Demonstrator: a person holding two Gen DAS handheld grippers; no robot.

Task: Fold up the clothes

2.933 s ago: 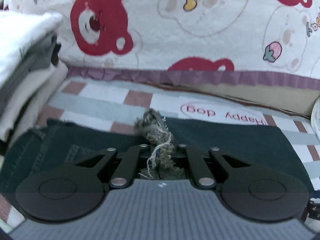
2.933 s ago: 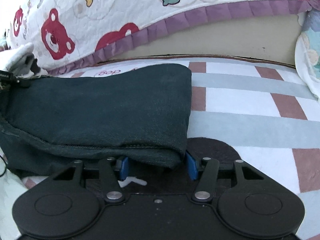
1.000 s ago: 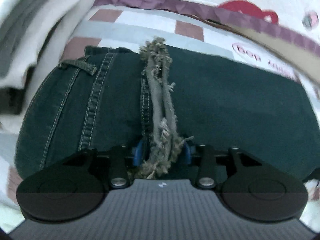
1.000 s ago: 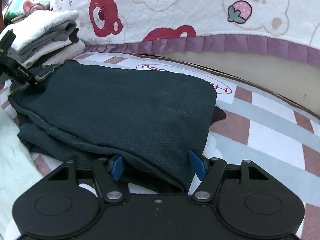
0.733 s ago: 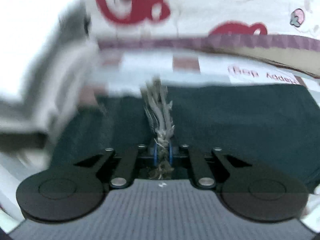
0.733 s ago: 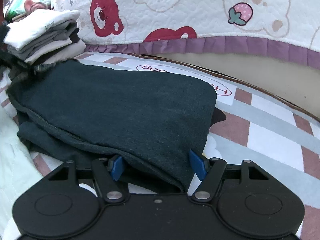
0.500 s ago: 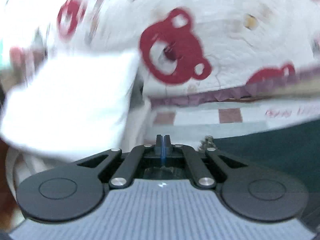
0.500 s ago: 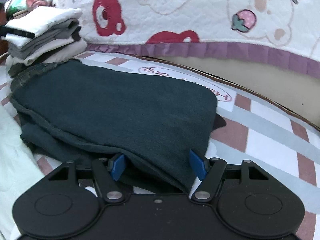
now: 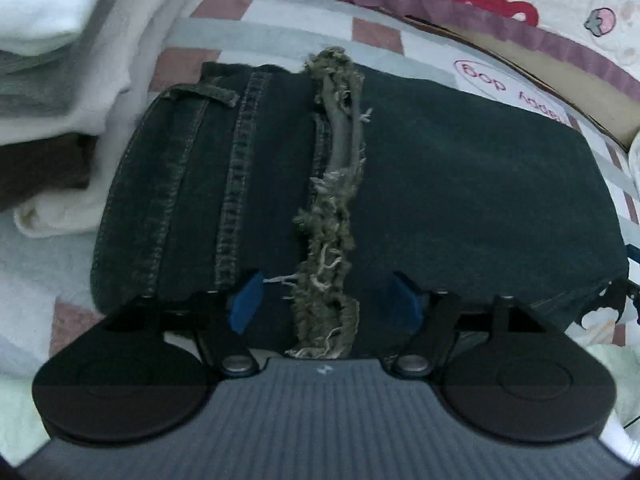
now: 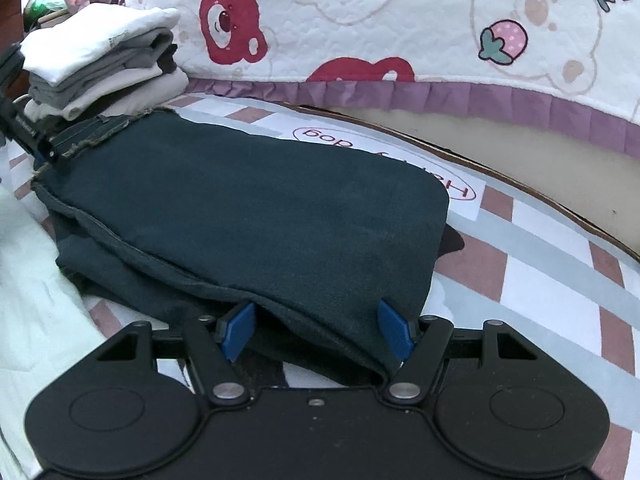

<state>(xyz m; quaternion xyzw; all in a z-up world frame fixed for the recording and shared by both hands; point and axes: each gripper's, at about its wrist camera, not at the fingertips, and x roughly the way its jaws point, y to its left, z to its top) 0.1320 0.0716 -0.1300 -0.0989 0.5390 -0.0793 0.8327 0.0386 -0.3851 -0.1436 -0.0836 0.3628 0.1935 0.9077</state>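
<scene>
Denim, dark and folded, lies flat on the checked bed sheet (image 10: 560,280): these jeans (image 10: 248,216) sit between a stack of folded clothes (image 10: 104,60) at one end and the bear quilt (image 10: 400,20) along the far side. Half a second ago the left hand-held gripper (image 9: 326,294) was up in front of the stack with its pads pressed together on nothing; a second ago it pinched the frayed hem (image 9: 334,184). Now it is back low over the jeans, its jaws opening, blue pads wide on either side of the hem without pressing it. The hem runs up the middle of the left view, with the belt loop (image 9: 200,96) and stitched seams to its left.

The right hand-held gripper (image 10: 316,330) has not shifted over the last second. Its pads stand apart, straddling the near folded edge of the jeans; whether they press on the cloth I cannot tell for sure, but the fabric looks loose between them. Both grippers point steeply down at the bed. In the right view the left gripper shows at the far left edge, at the waistband end.
</scene>
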